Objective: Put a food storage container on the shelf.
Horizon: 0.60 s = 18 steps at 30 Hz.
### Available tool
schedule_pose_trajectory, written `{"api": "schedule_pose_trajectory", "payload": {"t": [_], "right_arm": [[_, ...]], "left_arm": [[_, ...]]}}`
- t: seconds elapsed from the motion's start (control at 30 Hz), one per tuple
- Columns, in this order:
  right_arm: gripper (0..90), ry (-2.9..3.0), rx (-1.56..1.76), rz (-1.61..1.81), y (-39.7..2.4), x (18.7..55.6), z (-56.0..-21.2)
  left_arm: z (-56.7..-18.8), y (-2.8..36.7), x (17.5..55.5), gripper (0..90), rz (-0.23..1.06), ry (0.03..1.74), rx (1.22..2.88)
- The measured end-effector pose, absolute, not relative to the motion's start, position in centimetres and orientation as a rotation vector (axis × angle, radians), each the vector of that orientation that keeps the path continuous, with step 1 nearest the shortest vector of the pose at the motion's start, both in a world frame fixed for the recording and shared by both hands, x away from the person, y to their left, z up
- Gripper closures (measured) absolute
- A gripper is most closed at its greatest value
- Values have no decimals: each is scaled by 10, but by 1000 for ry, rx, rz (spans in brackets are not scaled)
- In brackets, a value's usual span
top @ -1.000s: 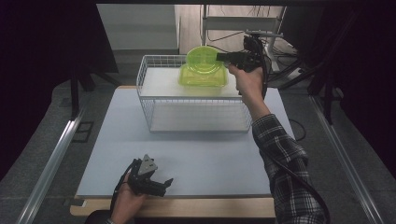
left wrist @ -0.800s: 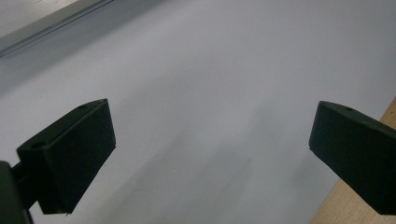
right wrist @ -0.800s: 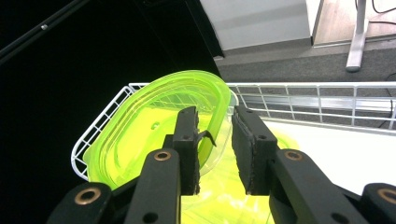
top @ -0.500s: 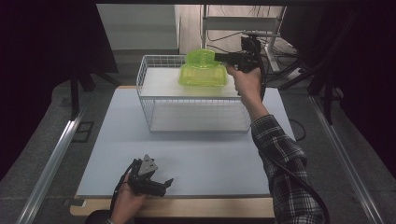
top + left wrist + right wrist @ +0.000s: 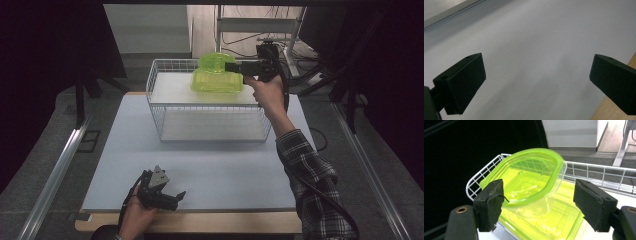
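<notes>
Well apart, right tool (image 5: 537,205) jaws flanking green lid (image 5: 529,176).

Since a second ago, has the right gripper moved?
Yes. The right gripper has shifted slightly up and back, judged against the white wire rack's rim.

The right gripper (image 5: 231,66) drew slightly back from the green containers (image 5: 216,75); its jaws stood apart, holding nothing.
</notes>
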State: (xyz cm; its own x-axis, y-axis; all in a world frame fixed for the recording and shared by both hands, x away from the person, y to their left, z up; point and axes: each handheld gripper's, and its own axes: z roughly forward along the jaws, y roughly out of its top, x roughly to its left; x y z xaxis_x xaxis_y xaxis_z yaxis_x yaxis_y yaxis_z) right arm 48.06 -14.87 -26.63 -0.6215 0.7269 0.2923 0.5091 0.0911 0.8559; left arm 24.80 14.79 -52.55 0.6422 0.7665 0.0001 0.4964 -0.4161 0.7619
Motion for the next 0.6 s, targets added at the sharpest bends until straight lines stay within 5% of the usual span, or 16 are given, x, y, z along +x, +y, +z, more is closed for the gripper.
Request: {"api": "schedule_pose_trajectory", "payload": {"t": [0.6], "right_arm": [[168, 2242, 1160, 1568, -159, 456, -284]], "left_arm": [[-524, 149, 248, 5, 437, 970, 2069]]}}
